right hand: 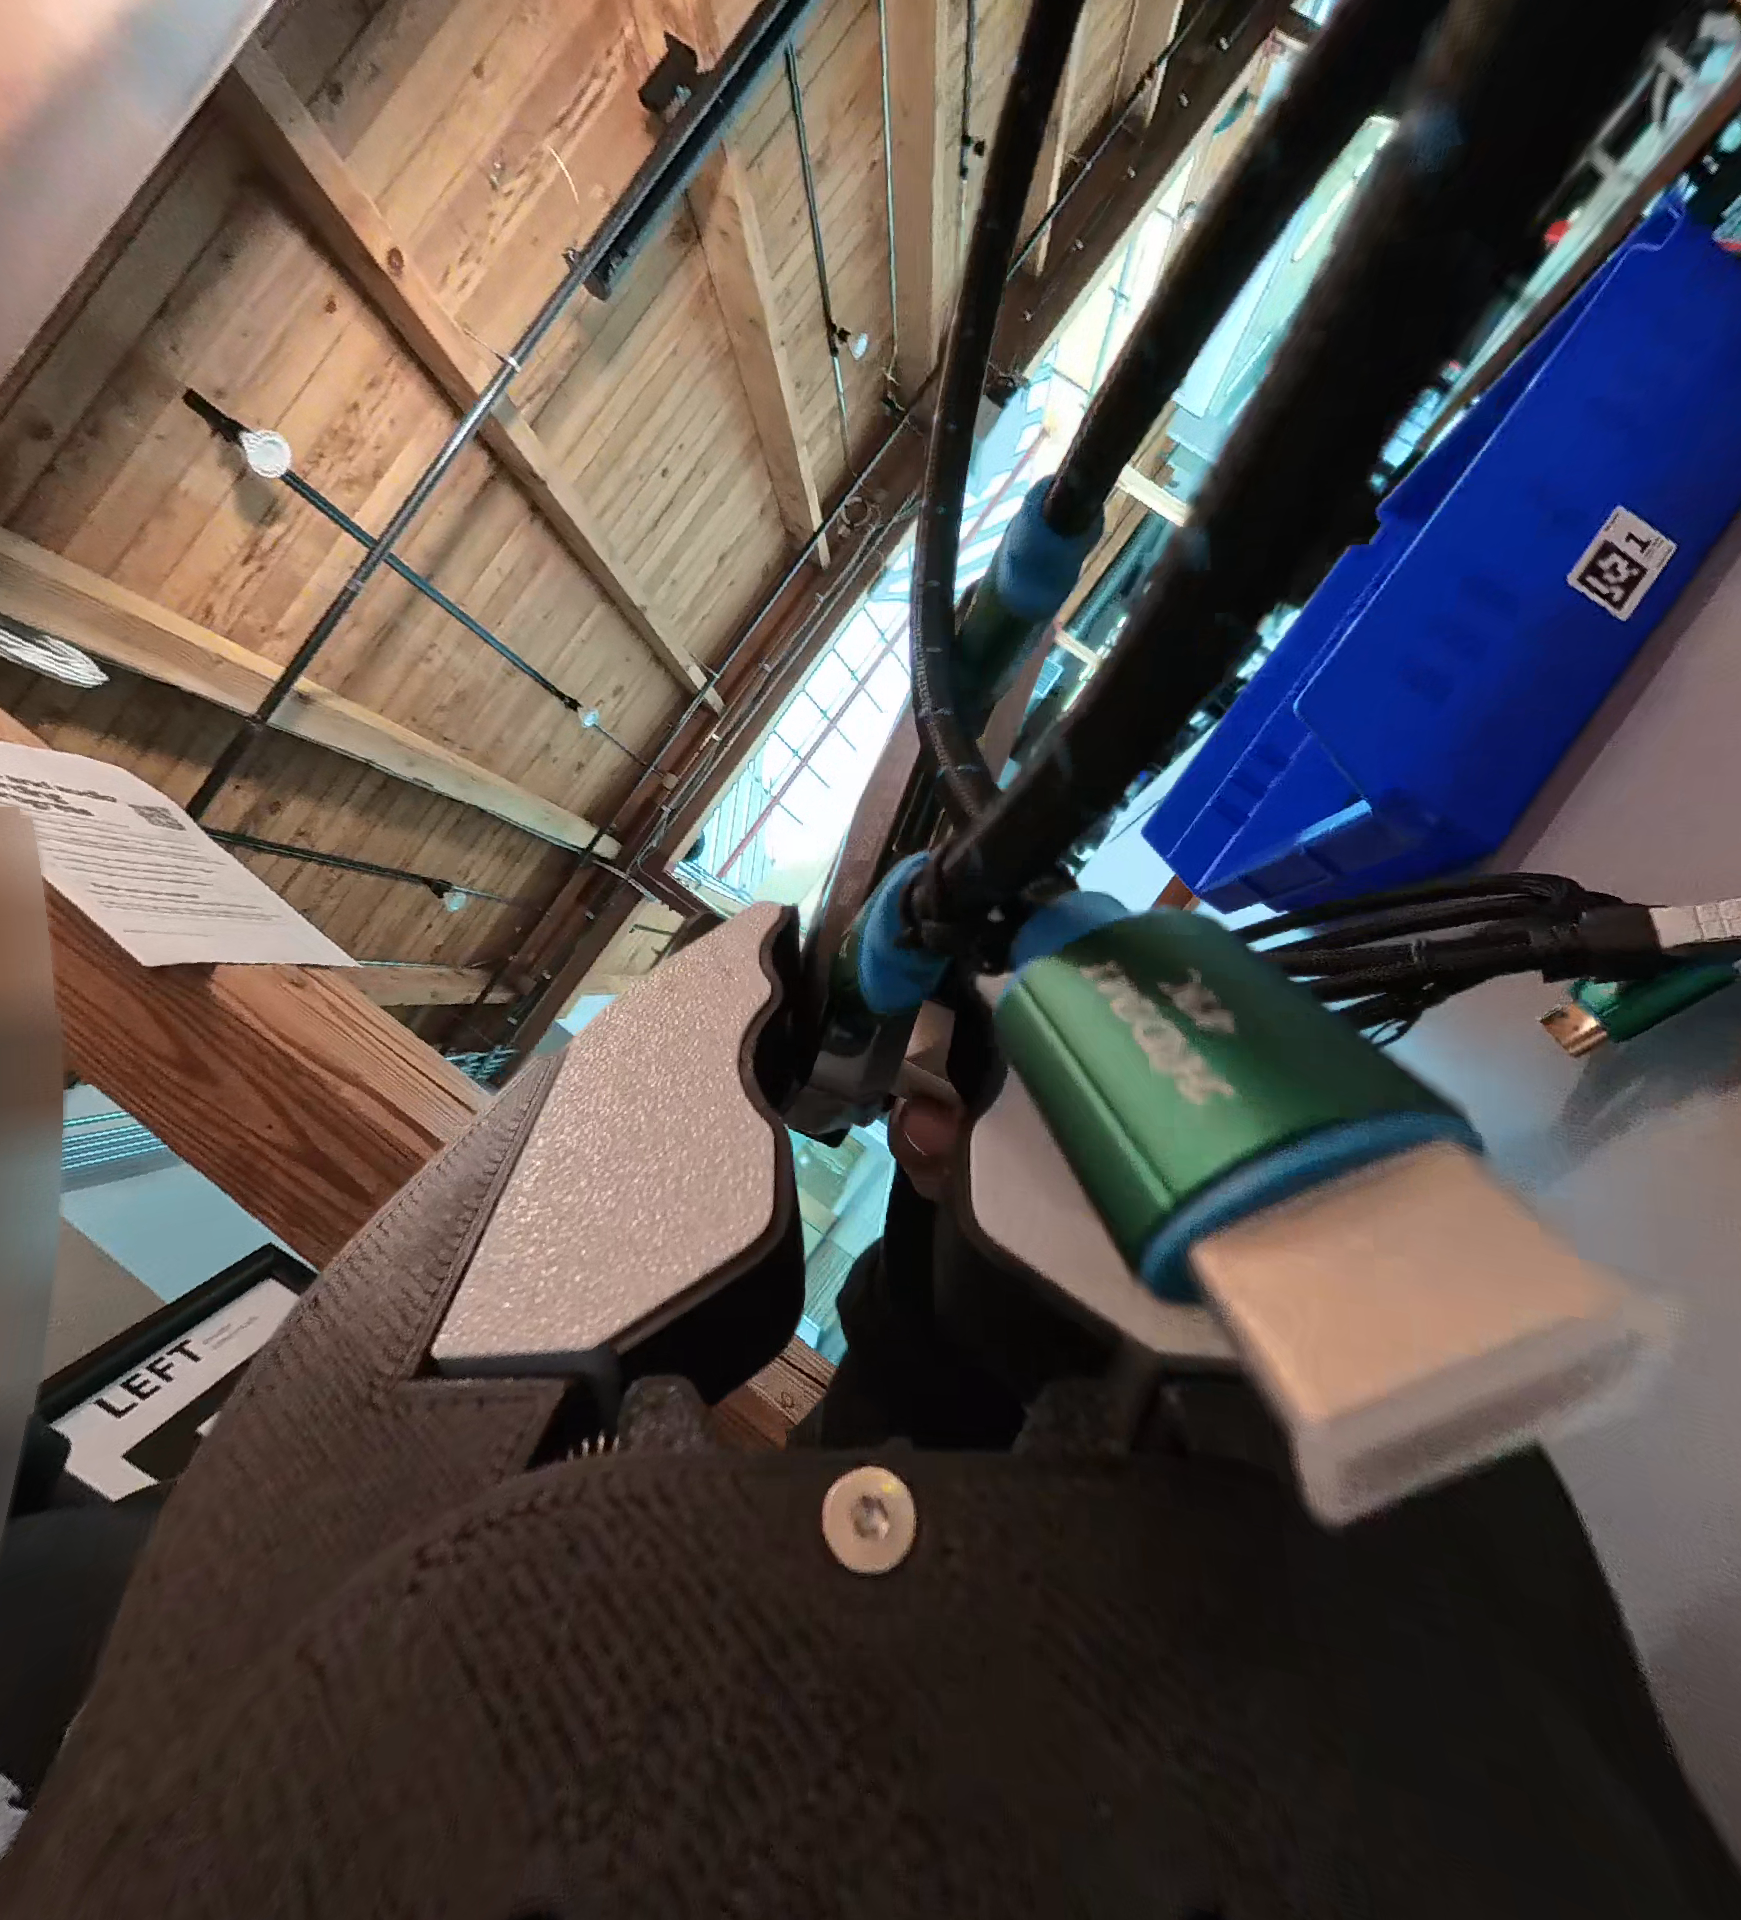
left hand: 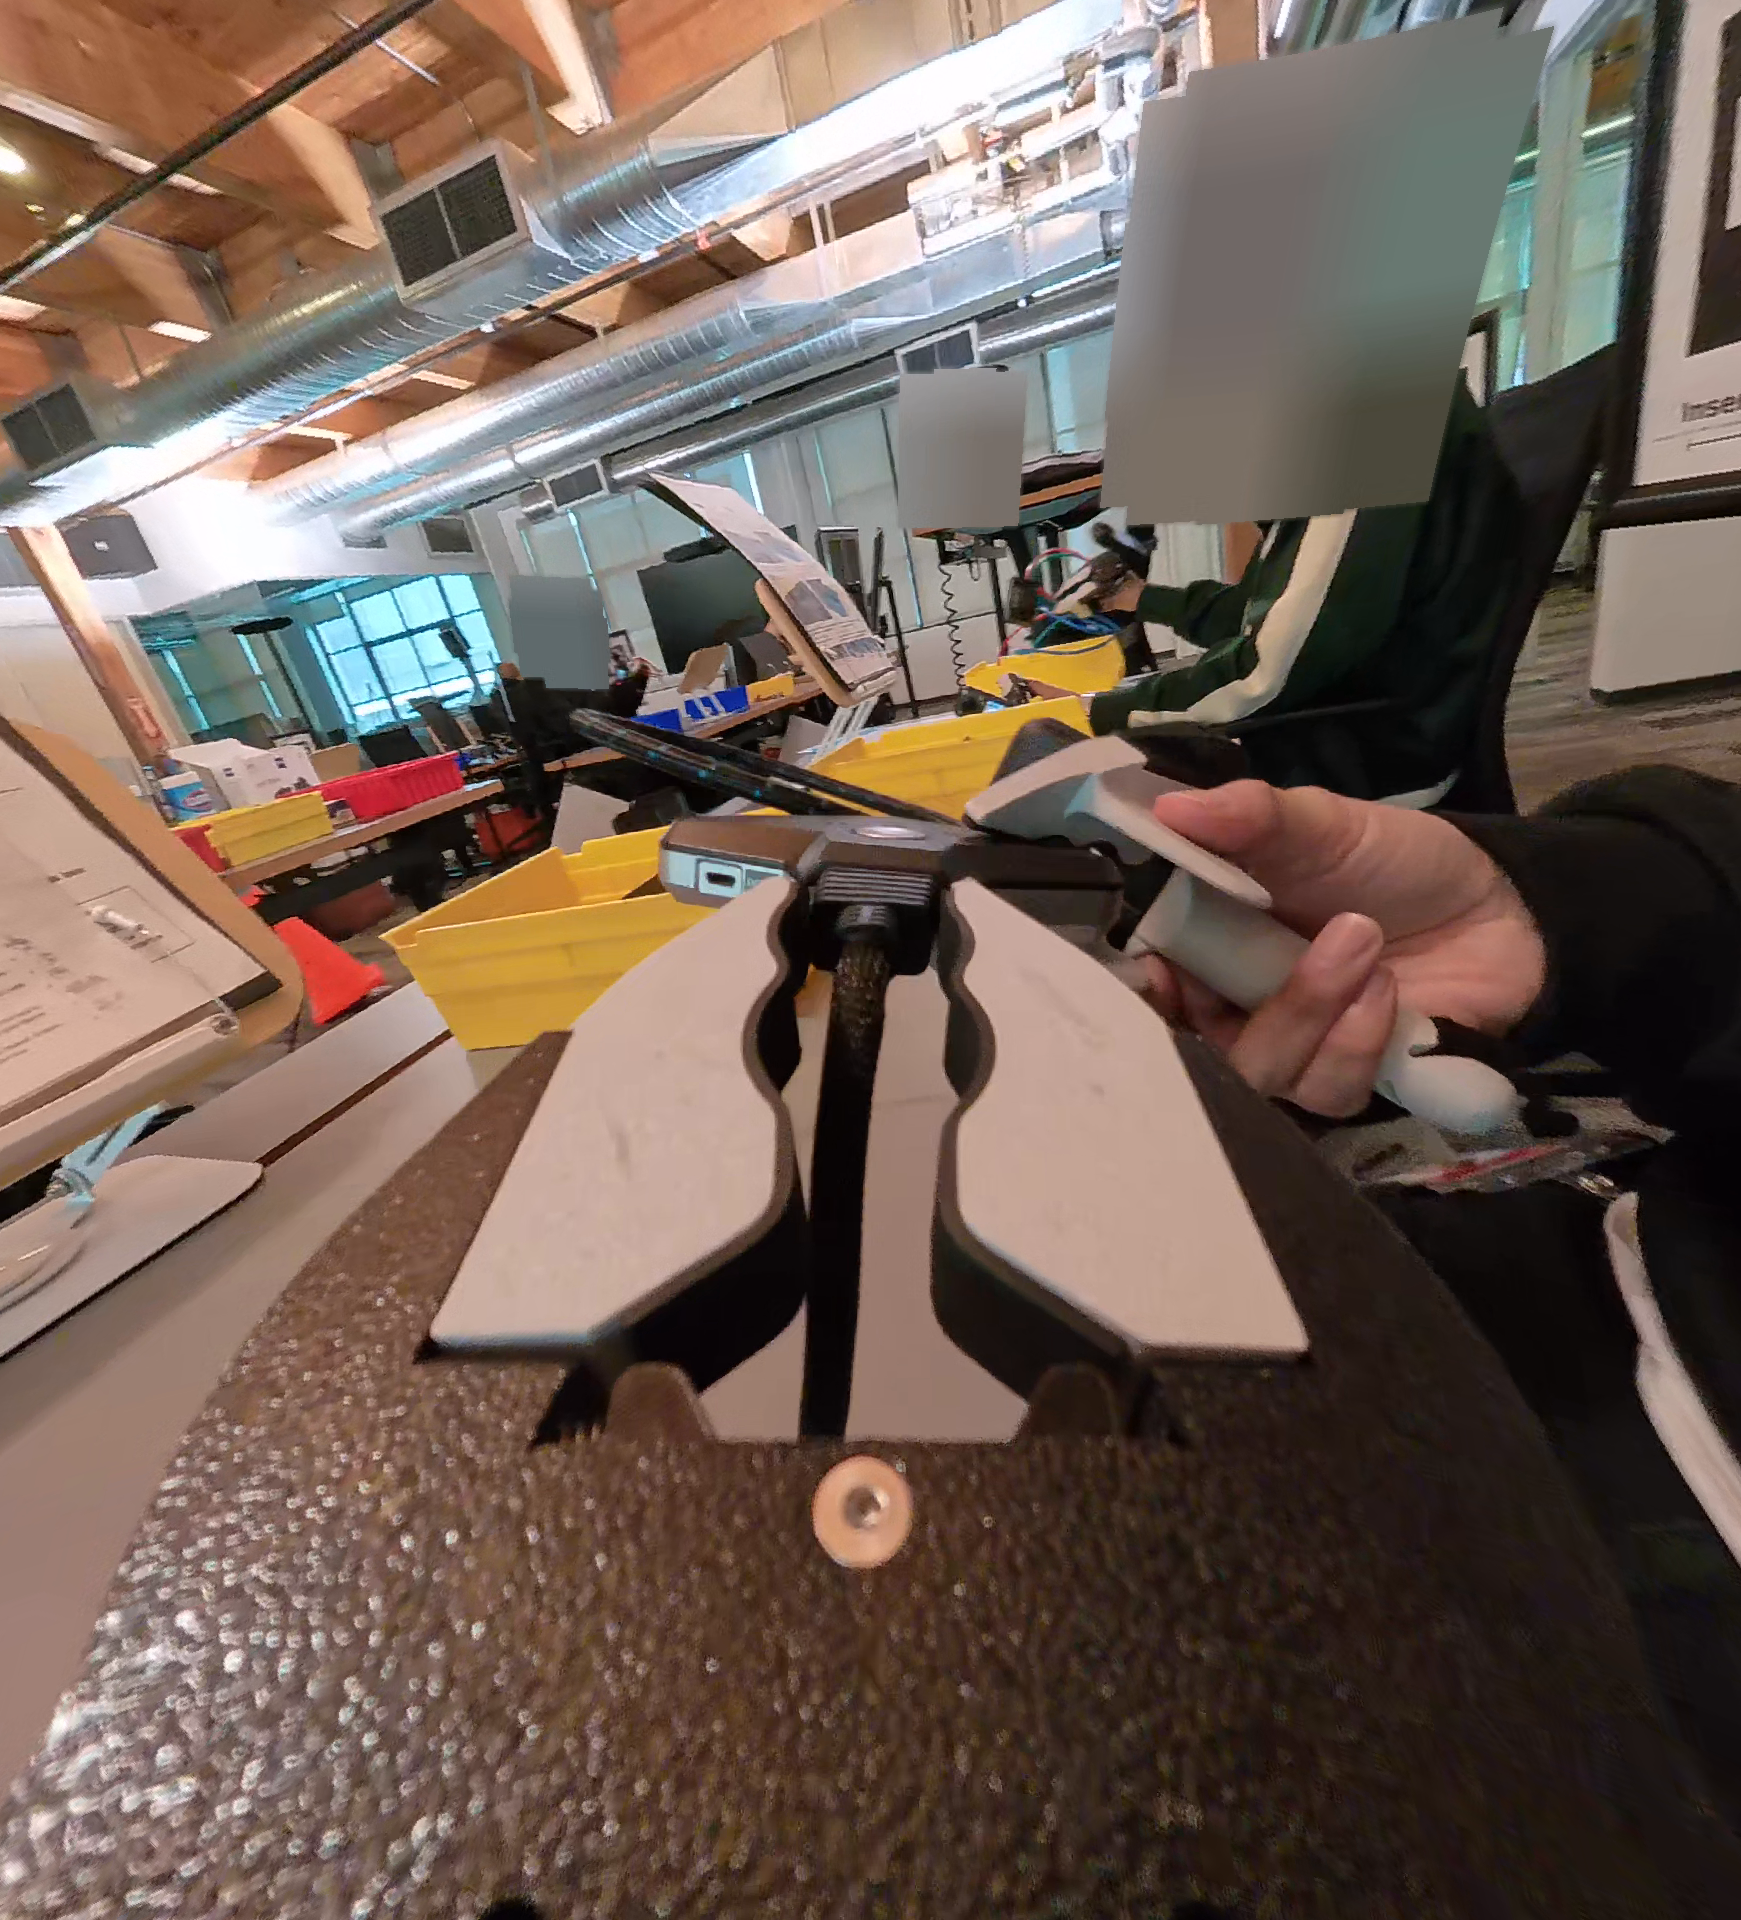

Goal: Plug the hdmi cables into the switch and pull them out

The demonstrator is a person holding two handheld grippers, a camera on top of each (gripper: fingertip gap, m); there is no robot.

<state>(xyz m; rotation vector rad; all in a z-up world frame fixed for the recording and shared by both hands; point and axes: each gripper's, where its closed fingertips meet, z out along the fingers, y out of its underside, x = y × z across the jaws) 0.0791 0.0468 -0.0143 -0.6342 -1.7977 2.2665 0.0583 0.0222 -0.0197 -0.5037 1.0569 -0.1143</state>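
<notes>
The left gripper (left hand: 868, 914) had its fingers (left hand: 658, 1091) closed on a black plug (left hand: 871, 891) seated in the switch (left hand: 804, 857), which was held up above the worktop (left hand: 35, 1475), its braided cable (left hand: 845, 1143) trailing back between them. The right gripper (right hand: 871, 1049), tilted toward the ceiling, pinched the switch from the other side amid a bundle of green HDMI plugs (right hand: 1188, 1091). Beyond lay a blue bin (right hand: 1531, 623) and one loose plug (right hand: 1624, 1013) on the worktop.

A: What is the green plug (right hand: 1188, 1101) made of?
B: Shiny smooth metal, with a dull silver tip.
A: And above it?
B: Rough woven black cables (right hand: 949, 665), under a bare wood ceiling (right hand: 409, 343).
A: The yellow bins (left hand: 544, 935)?
B: Smooth plastic.
</notes>
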